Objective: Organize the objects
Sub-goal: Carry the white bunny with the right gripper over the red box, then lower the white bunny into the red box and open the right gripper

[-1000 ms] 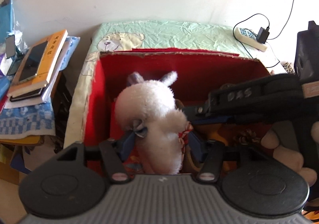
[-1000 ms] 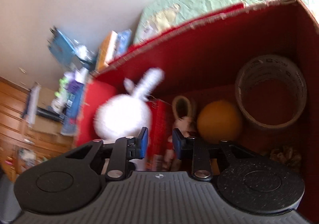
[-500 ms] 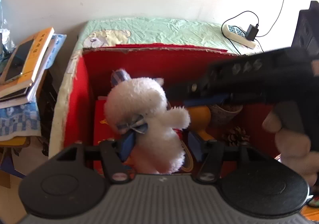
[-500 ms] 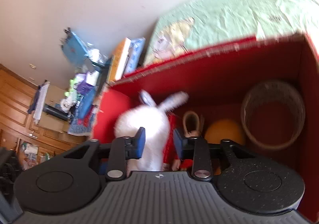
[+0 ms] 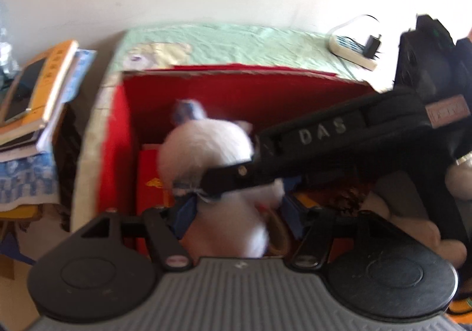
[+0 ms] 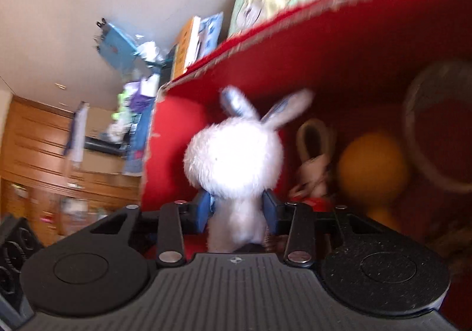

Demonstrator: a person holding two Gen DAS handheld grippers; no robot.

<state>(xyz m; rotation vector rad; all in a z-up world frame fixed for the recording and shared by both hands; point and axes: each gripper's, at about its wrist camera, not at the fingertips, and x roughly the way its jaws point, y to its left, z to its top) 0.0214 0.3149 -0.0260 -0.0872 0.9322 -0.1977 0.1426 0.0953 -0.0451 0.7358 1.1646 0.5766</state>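
A white plush rabbit (image 5: 206,151) with blue-lined ears stands inside a red cardboard box (image 5: 118,136). It also shows in the right wrist view (image 6: 236,160), between both pairs of blue pads. My left gripper (image 5: 239,213) has its jaws wide around the rabbit's body. My right gripper (image 6: 237,210) has its pads pressed on the rabbit's body below the head. The right gripper's black body (image 5: 324,151) crosses the left wrist view above the rabbit.
In the box (image 6: 368,45) lie a small brown plush (image 6: 312,154), an orange ball (image 6: 373,166) and a tape roll (image 6: 436,127). A green sheet (image 5: 236,48) covers the bed behind. Books and a phone (image 5: 35,89) are stacked left. A power strip (image 5: 351,49) lies at back right.
My right gripper has swung left over the rabbit and its pads now bracket the rabbit's body. The left gripper stays around the rabbit, which sits lower in the box.
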